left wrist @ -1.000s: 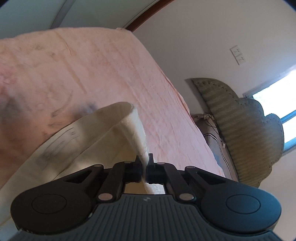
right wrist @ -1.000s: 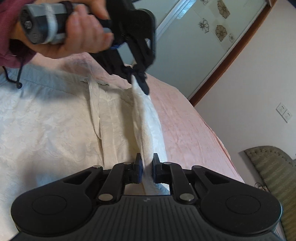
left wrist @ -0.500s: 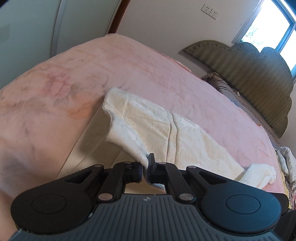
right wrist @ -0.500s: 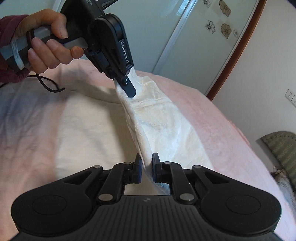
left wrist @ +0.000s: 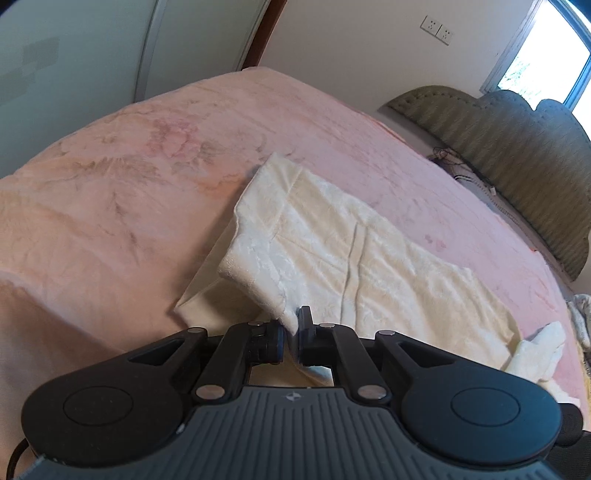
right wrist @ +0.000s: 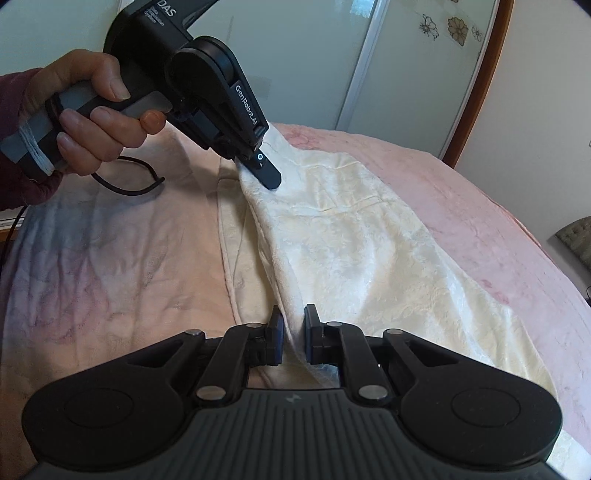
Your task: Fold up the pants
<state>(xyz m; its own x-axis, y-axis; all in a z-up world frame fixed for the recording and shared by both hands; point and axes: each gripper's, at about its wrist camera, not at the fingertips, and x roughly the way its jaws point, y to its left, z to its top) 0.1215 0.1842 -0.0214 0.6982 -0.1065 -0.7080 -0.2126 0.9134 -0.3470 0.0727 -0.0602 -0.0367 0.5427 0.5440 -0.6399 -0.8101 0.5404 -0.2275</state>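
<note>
- Cream pants [left wrist: 354, 251] now lie folded lengthwise on the pink bed [left wrist: 110, 206], lower than a second ago.
- Left hand-held gripper [left wrist: 291, 334]: jaws opening, fabric edge between them.
- Right hand-held gripper [right wrist: 293, 338] pinches the same fold.

- Location: a bedroom in a home.
- Bed [left wrist: 147, 192]: fills most of both views, covered by a pink plush blanket with a faint floral print.
- Headboard [left wrist: 509, 147]: padded, scalloped top edge, olive-grey upholstery — set against the far wall.
- Wardrobe [right wrist: 332, 62]: sliding frosted panels with flower decals, framed in brown wood trim.
- Wall sockets [left wrist: 437, 28]: a pair on the plain white wall.
- Window [left wrist: 543, 62]: bright daylight, beside the headboard.
- Cables [left wrist: 465, 173]: loose on a low surface beside the bed.
</note>
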